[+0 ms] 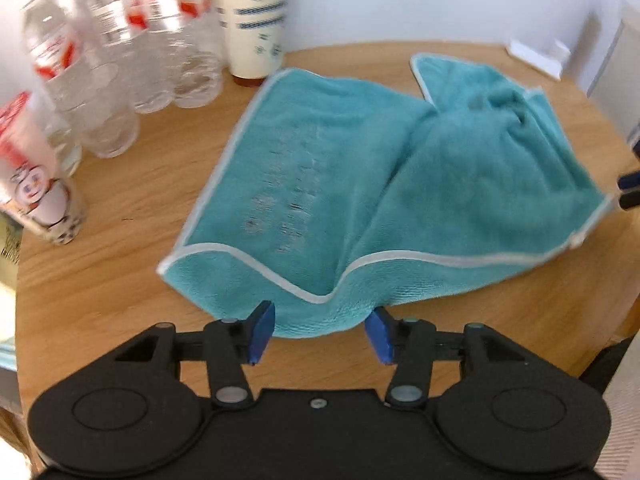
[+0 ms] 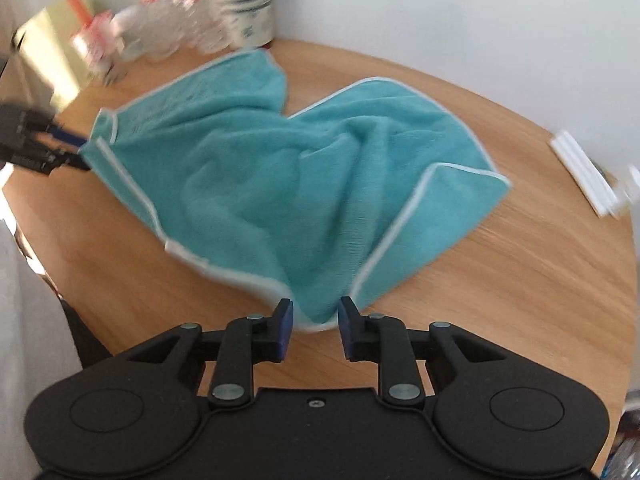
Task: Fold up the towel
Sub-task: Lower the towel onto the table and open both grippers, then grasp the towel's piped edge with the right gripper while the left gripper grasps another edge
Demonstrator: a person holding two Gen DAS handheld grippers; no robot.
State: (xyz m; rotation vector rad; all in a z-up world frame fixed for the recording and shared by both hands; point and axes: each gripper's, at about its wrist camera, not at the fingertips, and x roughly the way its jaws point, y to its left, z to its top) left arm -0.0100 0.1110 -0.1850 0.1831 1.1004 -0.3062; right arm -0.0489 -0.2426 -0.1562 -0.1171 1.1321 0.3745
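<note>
Both tools' jaws gape around rumpled towel (image 1: 320,168) corners, its length spanning between them.

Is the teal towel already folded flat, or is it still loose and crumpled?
Still loose and crumpled: the teal towel bunches in ridges on the wooden table, with corners turned over and no clean fold line.

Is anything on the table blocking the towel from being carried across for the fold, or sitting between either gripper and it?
Nothing visible. The left gripper and right gripper each straddle an edge of the towel. The water bottles and white cup stand beside its far corner, off the cloth.
</note>
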